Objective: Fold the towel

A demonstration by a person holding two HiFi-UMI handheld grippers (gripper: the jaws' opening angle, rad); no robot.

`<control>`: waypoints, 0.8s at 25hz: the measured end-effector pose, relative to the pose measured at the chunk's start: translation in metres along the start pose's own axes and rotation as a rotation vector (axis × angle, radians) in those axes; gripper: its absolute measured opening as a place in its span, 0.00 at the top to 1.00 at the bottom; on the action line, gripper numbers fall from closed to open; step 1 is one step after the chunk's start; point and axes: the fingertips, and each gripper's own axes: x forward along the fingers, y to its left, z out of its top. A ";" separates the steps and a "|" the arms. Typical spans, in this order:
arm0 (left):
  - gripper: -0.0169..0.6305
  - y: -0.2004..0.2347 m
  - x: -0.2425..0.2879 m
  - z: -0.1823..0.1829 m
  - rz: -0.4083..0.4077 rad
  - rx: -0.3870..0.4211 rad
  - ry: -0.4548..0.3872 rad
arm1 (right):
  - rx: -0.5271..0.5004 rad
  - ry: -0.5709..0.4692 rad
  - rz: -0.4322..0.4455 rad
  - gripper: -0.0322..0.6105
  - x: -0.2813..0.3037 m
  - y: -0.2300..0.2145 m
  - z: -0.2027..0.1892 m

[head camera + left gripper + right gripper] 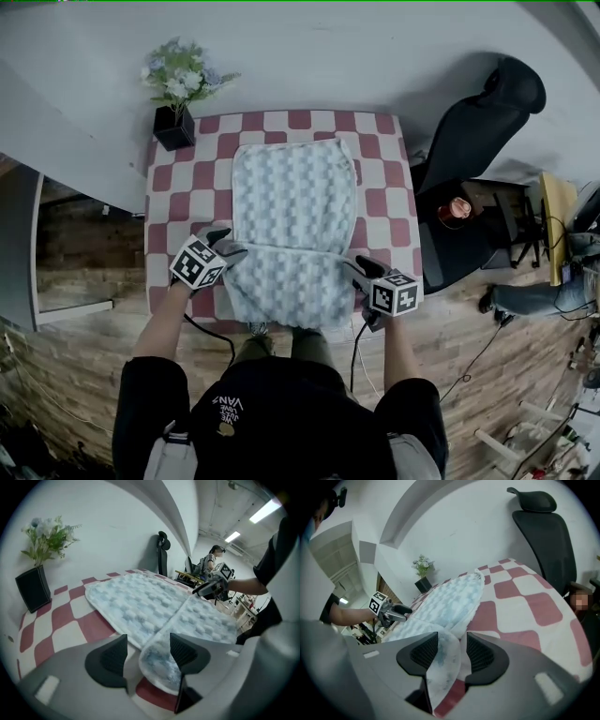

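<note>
A pale blue and white bumpy towel (293, 192) lies along the middle of the red and white checked table (380, 202). Its near part (286, 281) is doubled over, and that flap's edge runs across between my two grippers. My left gripper (234, 249) is at the flap's left corner. Its jaws stand wide open (149, 656), with the towel corner (159, 660) lying loose between them. My right gripper (354, 265) is at the flap's right corner. A towel corner (445, 660) hangs between its parted jaws (452, 651), against the left pad only.
A black vase of flowers (175, 127) stands at the table's far left corner. A black office chair (478, 122) is just off the table's right side. The grey wall runs behind the table, and wooden floor surrounds it.
</note>
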 end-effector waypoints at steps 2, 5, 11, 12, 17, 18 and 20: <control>0.57 -0.008 -0.002 -0.006 -0.028 0.008 0.018 | 0.012 0.012 0.002 0.66 0.001 0.003 -0.010; 0.57 -0.018 -0.005 -0.016 -0.055 0.008 0.051 | 0.029 0.026 0.003 0.65 0.001 0.005 -0.023; 0.65 -0.023 -0.007 -0.029 -0.025 -0.009 0.057 | 0.032 -0.024 -0.038 0.78 -0.006 0.008 -0.024; 0.76 -0.025 -0.008 -0.030 -0.021 -0.008 0.054 | 0.024 -0.044 -0.042 0.85 -0.009 0.011 -0.022; 0.94 -0.038 -0.023 -0.026 -0.020 -0.018 -0.034 | -0.076 -0.145 -0.106 0.90 -0.039 0.031 -0.010; 0.94 -0.041 -0.030 -0.021 -0.019 -0.012 -0.063 | -0.100 -0.172 -0.124 0.90 -0.049 0.037 -0.006; 0.94 -0.047 -0.050 -0.006 -0.021 -0.003 -0.141 | -0.124 -0.247 -0.145 0.90 -0.072 0.051 0.005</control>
